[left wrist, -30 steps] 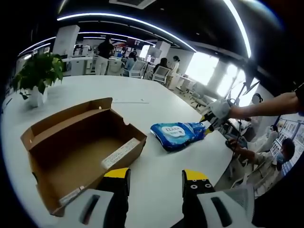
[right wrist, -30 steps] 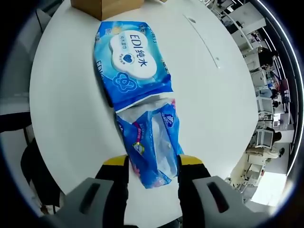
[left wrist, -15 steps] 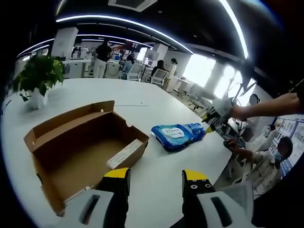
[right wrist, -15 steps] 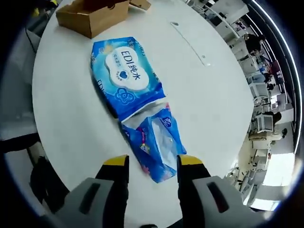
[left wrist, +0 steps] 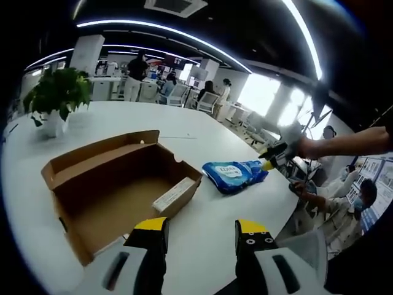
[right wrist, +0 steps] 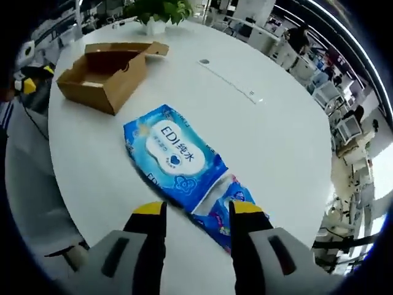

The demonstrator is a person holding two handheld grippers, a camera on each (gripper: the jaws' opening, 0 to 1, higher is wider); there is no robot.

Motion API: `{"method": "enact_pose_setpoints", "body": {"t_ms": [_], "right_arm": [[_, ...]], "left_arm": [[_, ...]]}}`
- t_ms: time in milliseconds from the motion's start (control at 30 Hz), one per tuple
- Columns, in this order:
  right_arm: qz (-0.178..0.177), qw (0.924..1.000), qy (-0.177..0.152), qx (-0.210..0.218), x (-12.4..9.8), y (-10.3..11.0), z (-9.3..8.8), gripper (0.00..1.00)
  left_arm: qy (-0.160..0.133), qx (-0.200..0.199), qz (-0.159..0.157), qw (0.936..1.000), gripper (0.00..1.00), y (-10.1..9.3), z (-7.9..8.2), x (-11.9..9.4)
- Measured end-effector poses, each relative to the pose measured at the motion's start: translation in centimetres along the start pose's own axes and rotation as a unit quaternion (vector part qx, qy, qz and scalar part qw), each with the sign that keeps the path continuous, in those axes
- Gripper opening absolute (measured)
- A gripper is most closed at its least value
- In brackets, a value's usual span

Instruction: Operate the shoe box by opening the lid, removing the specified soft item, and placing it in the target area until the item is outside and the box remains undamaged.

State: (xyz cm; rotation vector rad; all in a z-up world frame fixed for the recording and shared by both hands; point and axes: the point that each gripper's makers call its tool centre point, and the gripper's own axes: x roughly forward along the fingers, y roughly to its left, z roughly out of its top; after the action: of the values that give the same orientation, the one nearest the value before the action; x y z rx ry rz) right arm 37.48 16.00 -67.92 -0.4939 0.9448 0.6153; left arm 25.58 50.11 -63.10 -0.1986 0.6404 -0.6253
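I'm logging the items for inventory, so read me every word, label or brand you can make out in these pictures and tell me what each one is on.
"EDI" with Chinese characters that look like "纯水": on the white label of the blue wipes pack lying on the white table.
Smaller print under that label: too small to read.
White sticker strip on the cardboard shoe box front wall: blurred, unreadable.
The pack's label in the left gripper view: blurred.

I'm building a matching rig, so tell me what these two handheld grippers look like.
The left gripper and the right gripper look alike: two black jaws capped in yellow, rising from pale grey moulded bodies with dark oval slots. In the left gripper view, the right gripper's yellow-and-black tips show at the end of the person's outstretched arm.
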Motion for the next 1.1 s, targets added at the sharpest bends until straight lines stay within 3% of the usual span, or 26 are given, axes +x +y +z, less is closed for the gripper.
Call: {"method": "enact_pose_setpoints", "body": {"t_ms": [133, 333, 567, 867, 1100], "right_arm": [[0.011, 0.9992, -0.031, 0.024, 0.2, 1.9, 2.5, 0.38], [0.025, 0.9987, -0.042, -0.016, 1.4, 5.5, 4.6, 0.37], [0.06, 0.9956, -0.07, -0.019, 2.6, 10.0, 8.1, 0.37], [0.104, 0.9897, -0.083, -0.054, 4.5, 15.6, 11.9, 0.38], [0.123, 0.9861, -0.085, -0.074, 5.6, 17.9, 13.5, 0.38]], "left_arm": [[-0.002, -0.003, 0.001, 1.0, 0.44, 0.6, 0.0, -0.4], [-0.006, -0.005, 0.0, 1.0, 0.44, 0.7, 0.0, -0.9], [-0.012, -0.013, 0.005, 0.9998, 0.44, 1.6, -0.1, -1.7], [-0.016, -0.026, 0.018, 0.9994, 0.44, 3.0, -0.8, -2.7], [-0.021, -0.037, 0.028, 0.9987, 0.44, 4.1, -1.1, -3.3]]}}
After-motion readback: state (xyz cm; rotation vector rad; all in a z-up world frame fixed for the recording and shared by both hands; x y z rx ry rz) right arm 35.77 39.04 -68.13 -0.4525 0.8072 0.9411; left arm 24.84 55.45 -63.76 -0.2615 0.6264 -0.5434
